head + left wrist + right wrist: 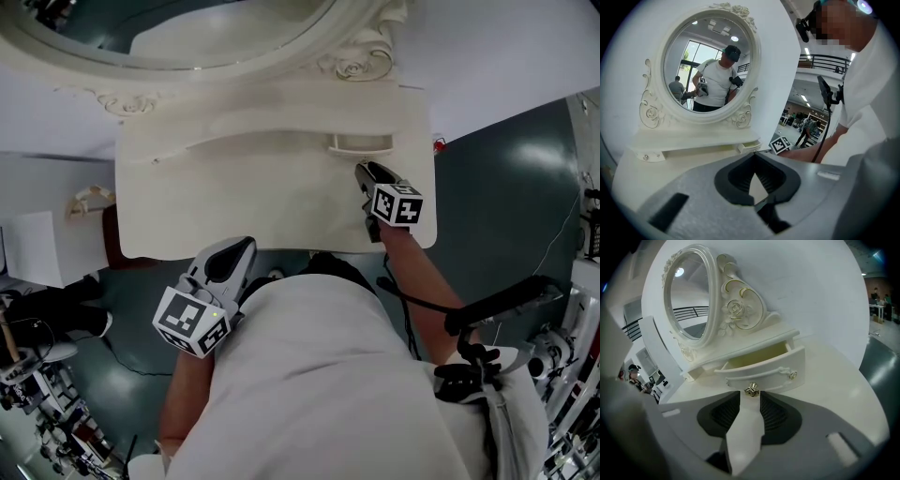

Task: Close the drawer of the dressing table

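Currently the left hand-held gripper (755,153), jaws together and empty, waits at the near edge of the bench (234,206). The right hand-held gripper (750,396) stands wide and is lined up on the knob (751,390) of the open drawer (764,370) at the right rear, presumably to push it in.

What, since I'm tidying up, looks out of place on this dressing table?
The small drawer stands pulled out, its empty inside showing; the right gripper, jaws open, is at its knob. Nothing else stands out.
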`<state>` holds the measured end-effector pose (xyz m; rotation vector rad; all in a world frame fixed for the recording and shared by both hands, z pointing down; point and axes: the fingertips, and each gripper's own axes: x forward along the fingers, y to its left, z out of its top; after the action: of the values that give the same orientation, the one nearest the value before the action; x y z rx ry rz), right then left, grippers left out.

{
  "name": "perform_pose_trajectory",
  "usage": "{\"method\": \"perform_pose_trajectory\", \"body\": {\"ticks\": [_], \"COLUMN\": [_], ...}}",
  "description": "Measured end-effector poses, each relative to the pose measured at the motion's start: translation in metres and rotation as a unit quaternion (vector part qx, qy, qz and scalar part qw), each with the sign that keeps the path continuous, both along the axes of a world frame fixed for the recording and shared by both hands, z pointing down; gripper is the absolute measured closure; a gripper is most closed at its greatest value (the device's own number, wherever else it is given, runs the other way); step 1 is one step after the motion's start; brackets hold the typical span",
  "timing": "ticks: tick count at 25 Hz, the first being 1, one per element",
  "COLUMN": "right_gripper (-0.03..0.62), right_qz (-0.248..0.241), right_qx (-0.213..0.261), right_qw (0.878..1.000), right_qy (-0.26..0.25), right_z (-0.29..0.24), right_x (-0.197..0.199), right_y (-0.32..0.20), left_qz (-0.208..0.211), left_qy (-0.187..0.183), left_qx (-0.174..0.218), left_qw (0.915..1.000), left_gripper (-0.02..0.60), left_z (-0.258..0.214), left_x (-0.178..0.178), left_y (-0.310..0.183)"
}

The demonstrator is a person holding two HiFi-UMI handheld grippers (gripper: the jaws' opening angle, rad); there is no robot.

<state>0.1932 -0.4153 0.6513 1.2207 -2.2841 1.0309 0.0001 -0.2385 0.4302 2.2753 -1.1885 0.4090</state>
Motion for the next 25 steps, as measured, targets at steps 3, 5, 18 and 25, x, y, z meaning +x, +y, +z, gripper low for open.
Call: {"method": "perform_pose_trajectory", "body": {"ticks": [3,5,18,25], "right_gripper": [0.494,0.493,0.497,0.499], "right_qz": [0.005,0.007,0.003,0.0], "right_qx": [0.0,0.0,0.0,0.005], "right_qw": [1.0,1.0,1.0,1.0], "right_qy": [-0.001,-0.002,-0.004,0.0], "right_z": [0.0,0.001,0.001,-0.001], "right_x": [0.0,0.0,-0.005,-0.006], "right_y": [-0.004,-0.005,-0.021,-0.04], "left_qz": [-0.005,-0.008,-0.019,-0.025], "left_qy": [-0.001,-0.003,-0.005,-0.008], "left_qx": [-0.001,-0.001,0.002,0.0], "left_qw": [1.0,1.0,0.9998,0.9997], "left_gripper": [0.58,0.58,0.578,0.58], "left_z": [0.0,0.0,-0.002,-0.004], "left_x": [0.0,-0.002,-0.006,-0.011], "left_y": [-0.002,-0.002,-0.005,-0.009]}}
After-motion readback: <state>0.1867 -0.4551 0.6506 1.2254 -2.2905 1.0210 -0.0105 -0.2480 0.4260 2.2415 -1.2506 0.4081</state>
